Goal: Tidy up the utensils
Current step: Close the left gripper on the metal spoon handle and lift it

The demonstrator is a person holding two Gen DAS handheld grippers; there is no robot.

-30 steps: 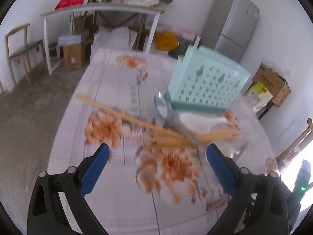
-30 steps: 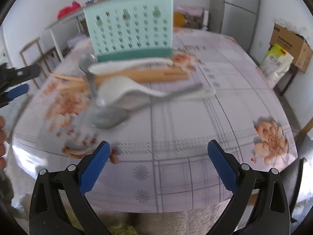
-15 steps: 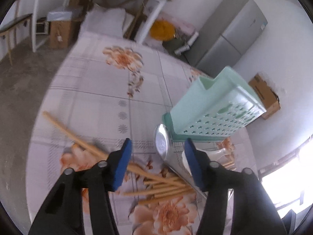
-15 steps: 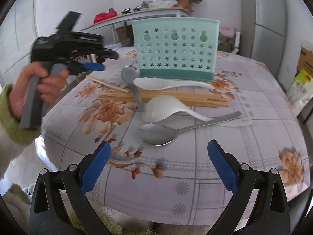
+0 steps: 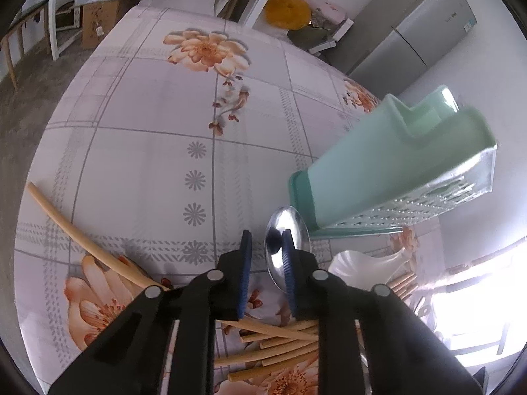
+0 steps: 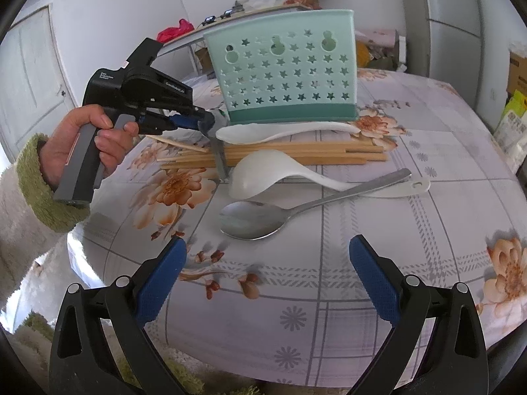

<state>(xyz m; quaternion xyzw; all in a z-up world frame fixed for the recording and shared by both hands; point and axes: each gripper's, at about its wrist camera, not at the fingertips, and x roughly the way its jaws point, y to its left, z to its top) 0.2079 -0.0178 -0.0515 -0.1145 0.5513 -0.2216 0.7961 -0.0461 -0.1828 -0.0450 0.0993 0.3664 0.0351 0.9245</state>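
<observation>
A mint green utensil holder (image 6: 283, 69) with star holes stands on the flowered table; it also shows in the left wrist view (image 5: 395, 171). In front lie a bundle of wooden chopsticks (image 6: 290, 154), two white plastic spoons (image 6: 263, 174), and a large steel spoon (image 6: 260, 220). A second steel spoon (image 5: 285, 233) lies by the holder's left corner. My left gripper (image 5: 265, 240) hangs low beside this spoon's bowl with a narrow gap between its jaws, nothing between them; it also shows in the right wrist view (image 6: 206, 120). My right gripper (image 6: 266, 260) is wide open and empty near the table's front edge.
A single chopstick (image 5: 75, 230) lies apart at the left. A grey fridge (image 5: 411, 33) and a cluttered white side table (image 6: 250, 6) stand behind. Cardboard boxes (image 6: 517, 72) sit at the right.
My left gripper has dropped towards the steel spoon by the holder and its jaws have narrowed a lot. My right gripper has stayed wide open, nearly still.
</observation>
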